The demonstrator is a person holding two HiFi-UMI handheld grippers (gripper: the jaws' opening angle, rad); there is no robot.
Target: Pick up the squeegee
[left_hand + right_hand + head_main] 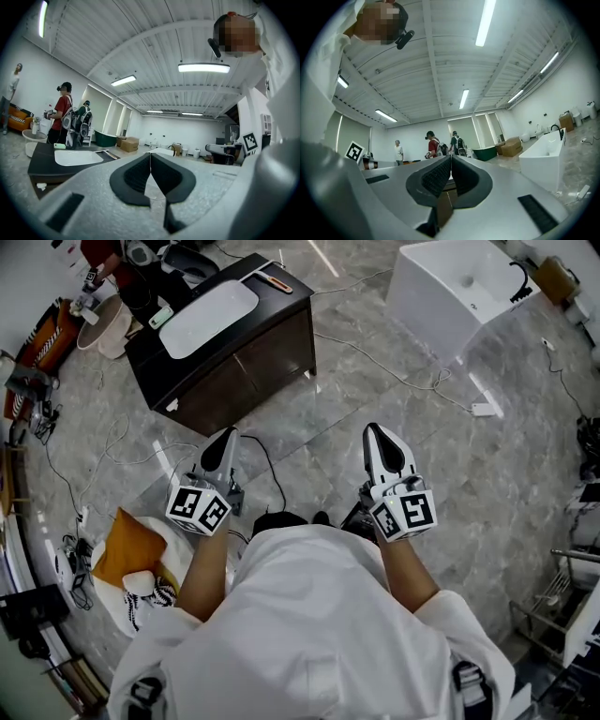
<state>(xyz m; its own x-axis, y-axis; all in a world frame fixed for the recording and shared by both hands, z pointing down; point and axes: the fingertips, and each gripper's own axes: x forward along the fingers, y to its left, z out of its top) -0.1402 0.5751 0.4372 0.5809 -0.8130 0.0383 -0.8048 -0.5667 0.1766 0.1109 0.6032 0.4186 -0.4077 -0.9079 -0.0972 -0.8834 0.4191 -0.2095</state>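
The squeegee (275, 282) seems to be the small thing with the orange handle at the far edge of the dark worktop (274, 307), beside the white basin (208, 318). I judge it light and stiff, with a soft blade, so take it by the handle. Your left tool (228, 437) and right tool (375, 432) are both pressed together and empty, well apart from it.

A large hall-like test space: white bathtub (422, 320), dark vanity (253, 367) with basin (208, 317), loose cables (380, 365) across grey stone floor (506, 474).
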